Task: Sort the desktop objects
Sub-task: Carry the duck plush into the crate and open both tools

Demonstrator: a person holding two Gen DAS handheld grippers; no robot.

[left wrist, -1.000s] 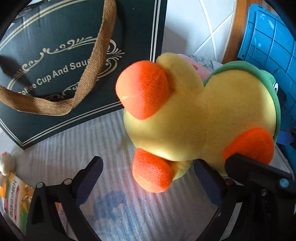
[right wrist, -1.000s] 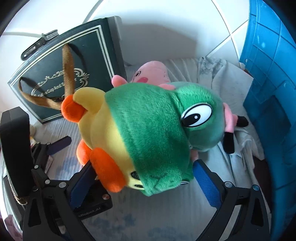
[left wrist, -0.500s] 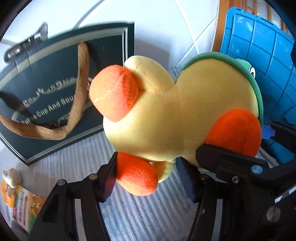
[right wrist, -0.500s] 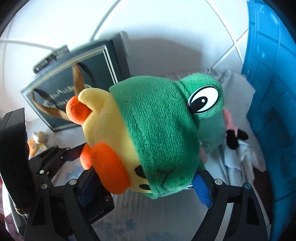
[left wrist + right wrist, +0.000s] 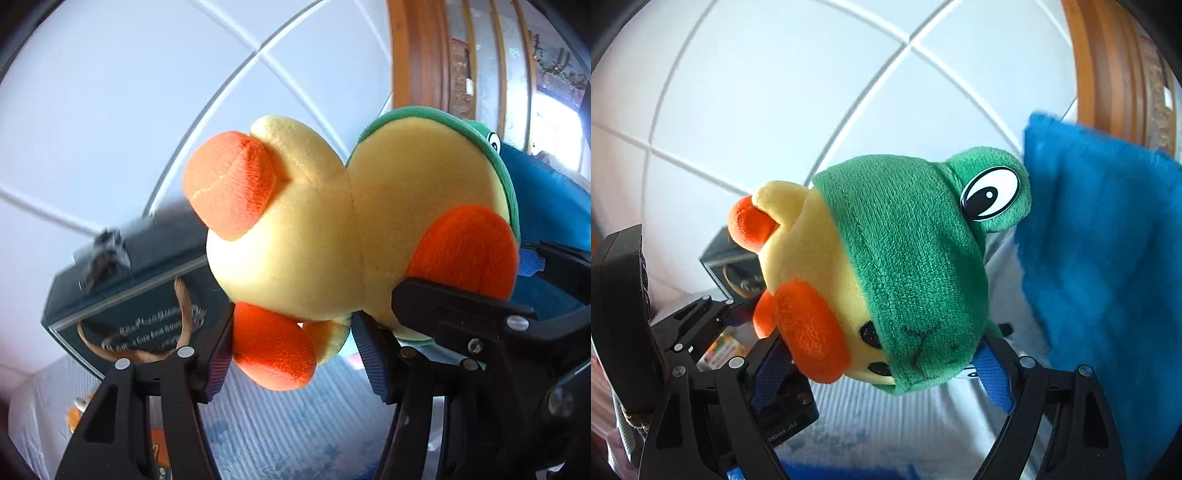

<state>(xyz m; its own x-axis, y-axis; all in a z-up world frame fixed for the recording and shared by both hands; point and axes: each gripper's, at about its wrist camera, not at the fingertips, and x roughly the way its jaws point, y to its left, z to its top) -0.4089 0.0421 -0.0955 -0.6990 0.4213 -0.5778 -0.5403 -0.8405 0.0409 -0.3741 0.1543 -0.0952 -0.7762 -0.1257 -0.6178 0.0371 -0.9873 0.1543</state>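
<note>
A yellow plush duck [image 5: 332,236] with orange feet and a green frog hood [image 5: 908,258] hangs in the air, held by both grippers. My left gripper [image 5: 291,350] is shut on its lower orange foot and tail. My right gripper [image 5: 882,365] is shut on its head end, at the orange cheek and hood edge. The toy is well above the cloth-covered table [image 5: 280,428].
A dark green gift box [image 5: 133,295] with a brown strap stands at the back left against the white tiled wall. A blue plastic basket [image 5: 1108,280] stands close on the right. A small snack packet [image 5: 720,350] lies low on the left.
The left gripper closed on the duck's foot. Both grippers have lifted the duck up off the table; the box and table now sit lower in view.
</note>
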